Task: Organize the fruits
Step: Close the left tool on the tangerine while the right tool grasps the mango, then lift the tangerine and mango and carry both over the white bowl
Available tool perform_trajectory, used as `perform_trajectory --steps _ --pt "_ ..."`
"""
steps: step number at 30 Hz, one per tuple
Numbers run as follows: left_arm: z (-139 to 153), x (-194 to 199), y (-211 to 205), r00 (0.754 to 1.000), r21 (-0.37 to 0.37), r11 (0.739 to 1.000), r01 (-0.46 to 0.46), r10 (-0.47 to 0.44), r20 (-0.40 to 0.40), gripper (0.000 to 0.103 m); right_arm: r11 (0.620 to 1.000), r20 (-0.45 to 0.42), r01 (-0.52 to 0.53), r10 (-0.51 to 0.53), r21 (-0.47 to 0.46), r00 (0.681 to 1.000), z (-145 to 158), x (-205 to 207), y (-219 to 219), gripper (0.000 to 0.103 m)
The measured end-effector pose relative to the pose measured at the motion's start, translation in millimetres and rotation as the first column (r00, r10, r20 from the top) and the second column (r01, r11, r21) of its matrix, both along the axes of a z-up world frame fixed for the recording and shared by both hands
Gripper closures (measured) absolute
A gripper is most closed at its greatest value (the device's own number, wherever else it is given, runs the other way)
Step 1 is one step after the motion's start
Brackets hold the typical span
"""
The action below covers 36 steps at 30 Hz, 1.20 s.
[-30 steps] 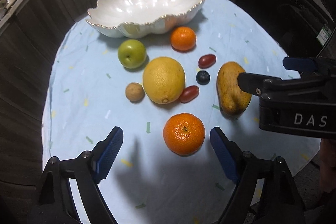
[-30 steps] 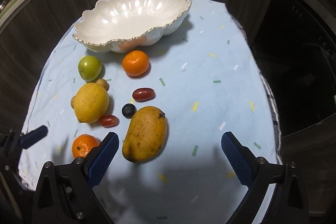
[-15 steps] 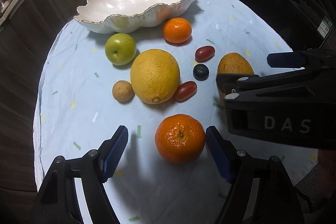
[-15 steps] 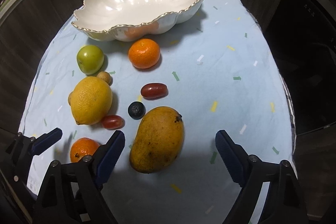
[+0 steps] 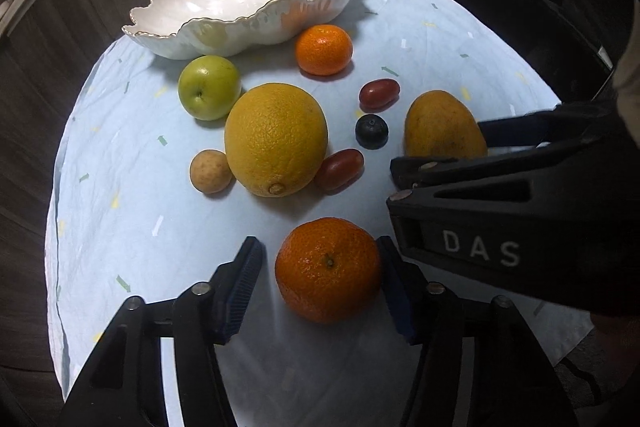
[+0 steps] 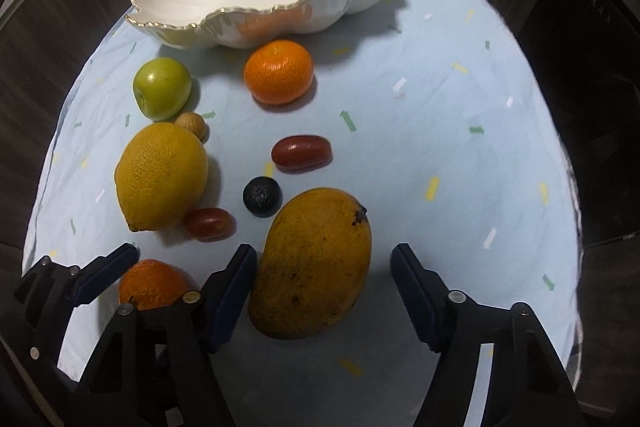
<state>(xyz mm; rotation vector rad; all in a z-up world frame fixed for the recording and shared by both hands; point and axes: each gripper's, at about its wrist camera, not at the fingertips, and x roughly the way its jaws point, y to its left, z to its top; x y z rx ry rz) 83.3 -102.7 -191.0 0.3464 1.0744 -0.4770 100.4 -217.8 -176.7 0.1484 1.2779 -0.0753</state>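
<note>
Right gripper (image 5: 436, 163) (black body) with white "DAS" lettering

Your right tongs (image 5: 436, 151) hid the mango's (image 5: 440, 123) near end; the left tongs (image 6: 108, 271) covered part of the near orange (image 6: 152, 285).

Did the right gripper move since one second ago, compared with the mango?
Yes. The right gripper came down over the mango, which lies unmoved on the cloth; its closing jaws now flank the fruit without gripping it yet.

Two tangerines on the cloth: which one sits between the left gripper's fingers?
The near tangerine, framed by the closing left gripper. The far tangerine lies beside the white bowl.
</note>
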Motion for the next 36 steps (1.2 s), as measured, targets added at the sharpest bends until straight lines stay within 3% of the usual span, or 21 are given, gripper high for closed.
perform_trajectory --steps 4,14,36 --pt "1 0 2 1.000 -0.018 1.000 -0.003 0.003 -0.006 0.056 1.000 0.013 -0.005 0.005 0.013 1.000 1 -1 3 0.049" --pt "9 -1 7 1.000 -0.018 1.000 -0.021 0.021 0.008 0.058 1.000 0.026 0.009 -0.010 0.016 1.000 6 -3 4 0.050" --pt "68 0 22 0.986 -0.022 0.996 -0.091 0.093 0.141 0.058 1.000 0.160 0.009 -0.013 0.027 0.987 73 -21 3 0.051"
